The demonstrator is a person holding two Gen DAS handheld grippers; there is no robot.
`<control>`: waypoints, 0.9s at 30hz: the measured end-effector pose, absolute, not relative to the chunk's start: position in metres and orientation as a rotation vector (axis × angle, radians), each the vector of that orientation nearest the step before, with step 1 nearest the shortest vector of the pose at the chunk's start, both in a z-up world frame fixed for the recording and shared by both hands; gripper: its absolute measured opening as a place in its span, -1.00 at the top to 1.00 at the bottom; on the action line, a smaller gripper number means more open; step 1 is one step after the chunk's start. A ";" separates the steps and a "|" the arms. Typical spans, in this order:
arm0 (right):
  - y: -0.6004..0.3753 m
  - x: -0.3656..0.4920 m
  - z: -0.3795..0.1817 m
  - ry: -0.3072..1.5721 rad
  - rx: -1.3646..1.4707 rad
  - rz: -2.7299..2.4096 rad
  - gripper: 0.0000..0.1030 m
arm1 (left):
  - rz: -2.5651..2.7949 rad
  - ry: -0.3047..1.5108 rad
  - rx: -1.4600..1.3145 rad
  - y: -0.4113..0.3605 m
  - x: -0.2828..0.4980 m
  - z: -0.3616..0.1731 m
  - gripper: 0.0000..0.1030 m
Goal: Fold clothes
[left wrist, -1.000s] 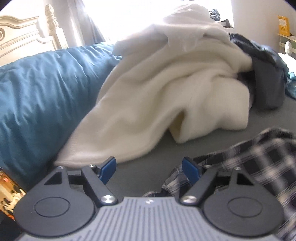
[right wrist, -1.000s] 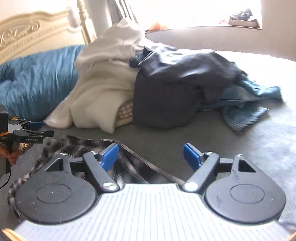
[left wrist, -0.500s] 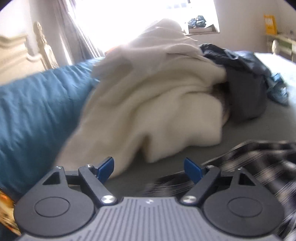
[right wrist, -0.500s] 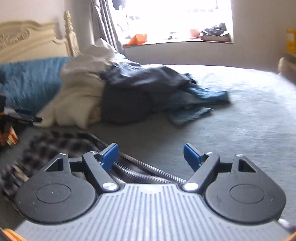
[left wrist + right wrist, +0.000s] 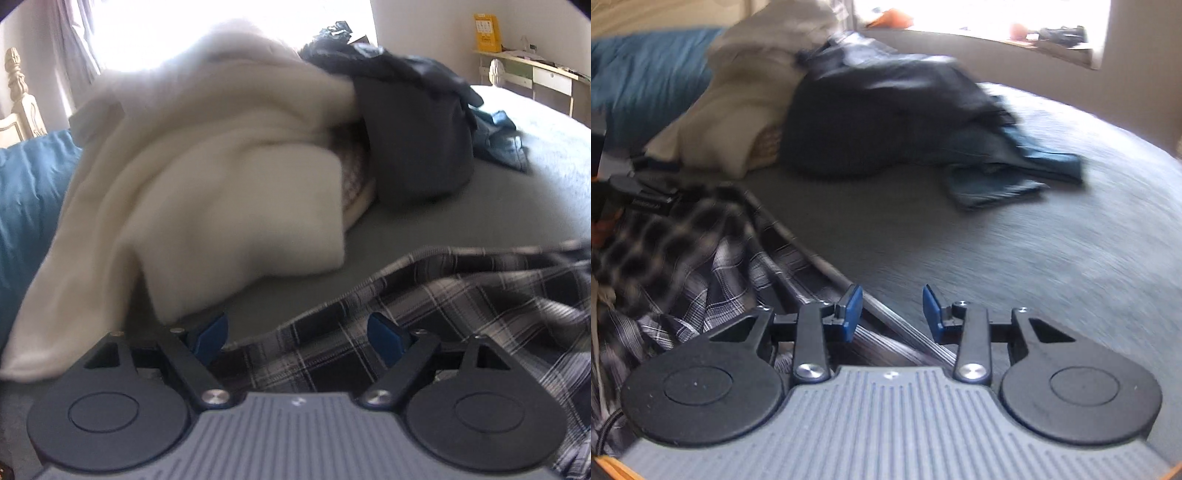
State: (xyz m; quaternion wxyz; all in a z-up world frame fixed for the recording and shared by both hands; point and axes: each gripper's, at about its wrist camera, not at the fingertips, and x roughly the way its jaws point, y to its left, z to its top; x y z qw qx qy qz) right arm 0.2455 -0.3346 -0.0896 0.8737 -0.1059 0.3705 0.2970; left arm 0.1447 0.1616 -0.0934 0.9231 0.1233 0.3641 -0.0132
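A black-and-white plaid shirt lies crumpled on the grey bed sheet. My left gripper is open just over the shirt's near edge, and plaid cloth shows between its blue pads. In the right wrist view the same plaid shirt spreads to the left. My right gripper is low over the shirt's hem, and its jaws are closing. A gap remains between the pads, with the hem running under them. The left gripper appears blurred at the far left.
A pile of clothes sits behind: a cream fleece garment, a dark grey garment and blue denim. A blue duvet lies to the left. Bare grey sheet extends to the right, with a window ledge beyond.
Both grippers dropped lower toward the plaid shirt. The left view swung right, bringing plaid cloth between its pads. The right gripper's jaws narrowed markedly over the shirt's hem.
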 end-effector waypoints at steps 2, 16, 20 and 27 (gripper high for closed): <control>-0.319 0.259 -0.099 0.816 -0.250 0.666 0.29 | -0.026 0.750 0.251 0.163 0.146 -0.097 -0.63; -0.281 0.270 -0.102 0.722 -0.638 0.598 0.97 | 0.007 0.695 0.233 0.160 0.160 -0.108 -0.67; -0.275 0.292 -0.093 0.666 -0.654 0.560 0.97 | 0.026 0.681 0.247 0.157 0.167 -0.111 -0.68; -0.272 0.331 -0.125 0.708 -0.623 0.546 0.95 | 0.047 0.669 0.228 0.161 0.174 -0.116 -0.78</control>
